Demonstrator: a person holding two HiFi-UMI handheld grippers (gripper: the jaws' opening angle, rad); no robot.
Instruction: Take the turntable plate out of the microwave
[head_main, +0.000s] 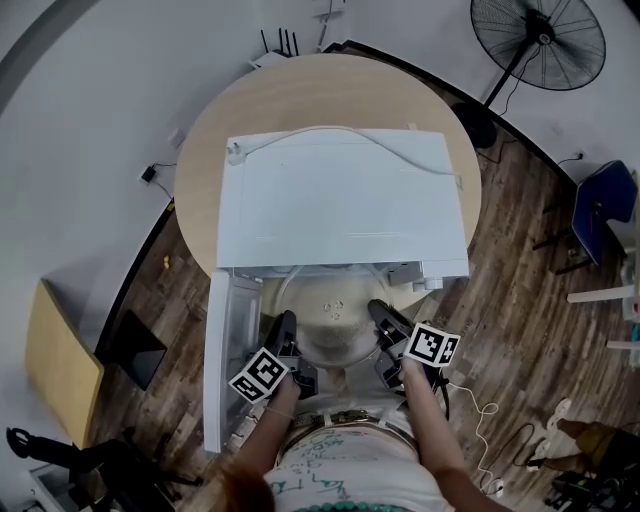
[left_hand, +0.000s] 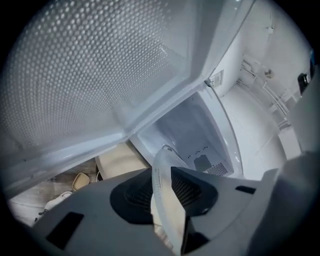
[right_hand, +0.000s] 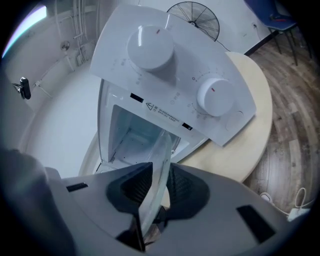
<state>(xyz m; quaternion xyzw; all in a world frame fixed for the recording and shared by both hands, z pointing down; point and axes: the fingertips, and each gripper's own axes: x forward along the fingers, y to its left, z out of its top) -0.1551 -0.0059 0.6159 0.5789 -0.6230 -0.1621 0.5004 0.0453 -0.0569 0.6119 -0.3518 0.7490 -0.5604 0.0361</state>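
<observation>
Plainly mid-extraction: the turntable plate, clear glass, lies about level at the mouth of the microwave, partly out of the cavity. The left tool is clamped on its left rim and the right tool on its right rim; each gripper view shows the glass edge pinched between the pads. The door stands wide open on the left. The microwave sits on a round wooden table. I judge this the lift-out step, roughly half done. The next move calls for drawing both tools back together, plate level and clear of door and frame; an uneven pull could let the glass slip.
</observation>
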